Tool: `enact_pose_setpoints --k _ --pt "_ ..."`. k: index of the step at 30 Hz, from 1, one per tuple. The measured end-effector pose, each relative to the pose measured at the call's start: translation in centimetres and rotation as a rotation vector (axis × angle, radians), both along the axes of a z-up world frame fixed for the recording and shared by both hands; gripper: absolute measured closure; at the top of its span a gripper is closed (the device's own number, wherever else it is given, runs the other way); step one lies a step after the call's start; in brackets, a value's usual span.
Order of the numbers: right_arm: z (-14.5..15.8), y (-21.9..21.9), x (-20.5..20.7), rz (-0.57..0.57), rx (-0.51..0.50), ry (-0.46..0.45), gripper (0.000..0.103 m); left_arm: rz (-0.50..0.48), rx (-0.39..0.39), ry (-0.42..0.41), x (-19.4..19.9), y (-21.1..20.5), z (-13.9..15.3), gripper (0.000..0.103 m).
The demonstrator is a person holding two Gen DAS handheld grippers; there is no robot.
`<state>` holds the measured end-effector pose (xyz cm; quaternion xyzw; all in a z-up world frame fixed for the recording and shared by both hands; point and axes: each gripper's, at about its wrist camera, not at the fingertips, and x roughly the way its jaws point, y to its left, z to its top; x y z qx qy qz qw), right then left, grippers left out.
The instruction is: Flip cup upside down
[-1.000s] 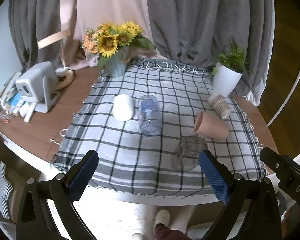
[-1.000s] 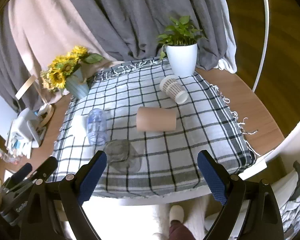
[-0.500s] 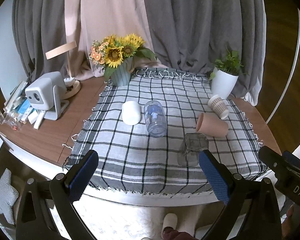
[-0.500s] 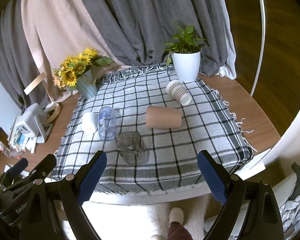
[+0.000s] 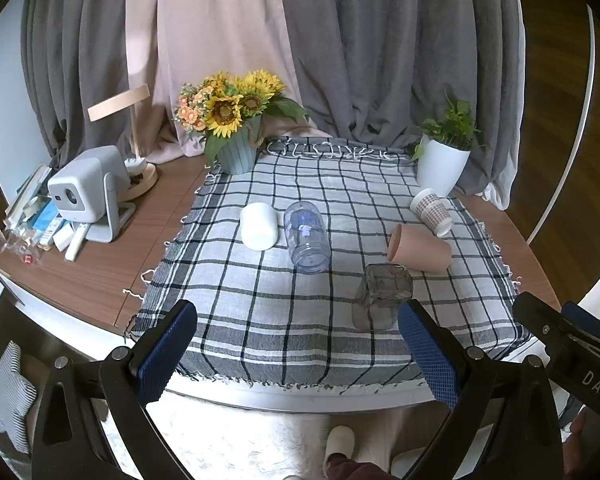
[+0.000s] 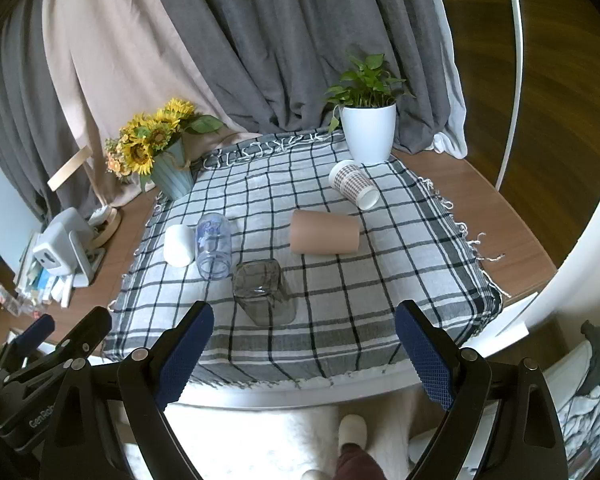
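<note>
Several cups lie on their sides on a checked cloth [image 5: 260, 304]: a white cup [image 5: 259, 226], a clear blue-tinted cup [image 5: 307, 236], a smoky square glass [image 5: 381, 295], a pink-tan cup [image 5: 418, 249] and a patterned paper cup [image 5: 432, 211]. They also show in the right wrist view: the white cup [image 6: 179, 245], the clear cup [image 6: 213, 246], the smoky glass [image 6: 264, 291], the tan cup [image 6: 325, 232] and the paper cup [image 6: 353, 189]. My left gripper [image 5: 298, 354] is open and empty before the table's near edge. My right gripper [image 6: 304, 354] is open and empty there too.
A sunflower vase [image 5: 236, 132] stands at the cloth's far left, a white potted plant [image 5: 444, 156] at the far right. A grey projector [image 5: 86, 190], a lamp base and small clutter sit on the wooden table to the left. Curtains hang behind.
Both grippers have drawn back and risen from the table, so the cups look smaller and farther. Nothing on the cloth has moved. Both grippers stay open.
</note>
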<state>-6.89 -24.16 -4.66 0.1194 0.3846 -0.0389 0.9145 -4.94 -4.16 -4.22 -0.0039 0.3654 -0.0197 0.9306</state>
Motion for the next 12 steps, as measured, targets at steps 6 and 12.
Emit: enact_pose_setpoints --k 6,12 --pt "-0.01 -0.02 -0.03 0.0 -0.002 -0.001 0.011 0.005 -0.001 0.002 0.0 -0.05 -0.04 0.001" --pt "0.06 -0.03 -0.22 0.001 -0.002 0.003 0.011 0.004 -0.005 0.006 -0.18 -0.05 -0.18 0.001"
